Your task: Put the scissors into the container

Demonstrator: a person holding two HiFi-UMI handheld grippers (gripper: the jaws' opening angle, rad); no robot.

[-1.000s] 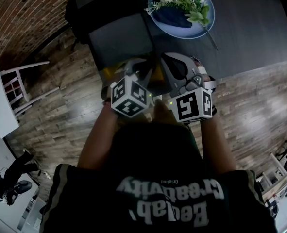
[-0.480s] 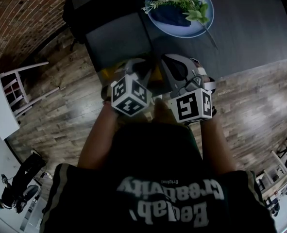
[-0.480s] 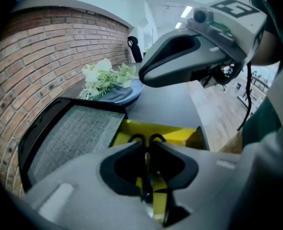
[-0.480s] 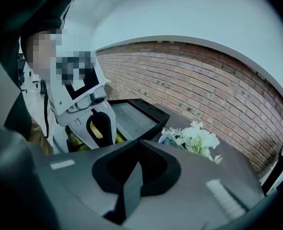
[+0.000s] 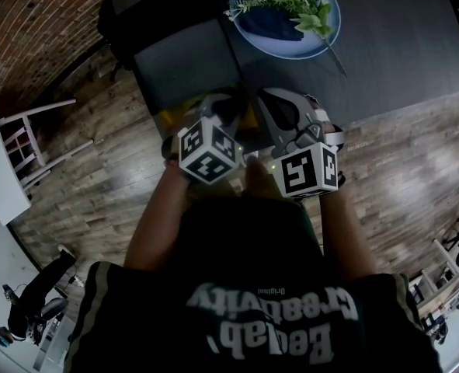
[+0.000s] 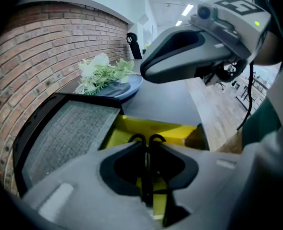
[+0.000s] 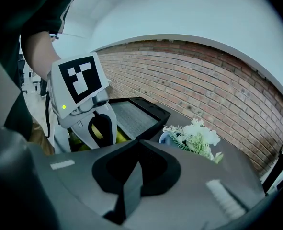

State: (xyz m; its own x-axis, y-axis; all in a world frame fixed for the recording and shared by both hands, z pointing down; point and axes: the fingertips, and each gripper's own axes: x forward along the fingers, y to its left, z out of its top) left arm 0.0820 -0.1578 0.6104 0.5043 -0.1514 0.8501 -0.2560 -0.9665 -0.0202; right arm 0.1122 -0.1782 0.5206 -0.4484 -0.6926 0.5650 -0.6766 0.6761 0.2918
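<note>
Black scissors [image 6: 146, 139] stand upright between the jaws of my left gripper [image 6: 147, 151], their two handle loops poking out above the pads. That gripper is shut on them and hangs just over the yellow container [image 6: 179, 128], which sits at the near edge of the dark table. In the head view both grippers are close to my body, the left gripper [image 5: 216, 111] and right gripper [image 5: 279, 111] side by side, and they cover most of the container [image 5: 171, 119]. My right gripper [image 7: 137, 146] is shut with nothing in it, beside the left one.
A black-framed mesh panel [image 5: 186, 61] lies just behind the container. A blue plate with white flowers [image 5: 287, 10] stands farther back on the dark table [image 5: 400, 45]. Wooden floor [image 5: 97, 185] spreads to both sides; a white chair [image 5: 27, 142] stands at the left.
Both grippers keep their places and the scissors stay gripped. The head view has drifted slightly, and a person at the far lower left has moved.
</note>
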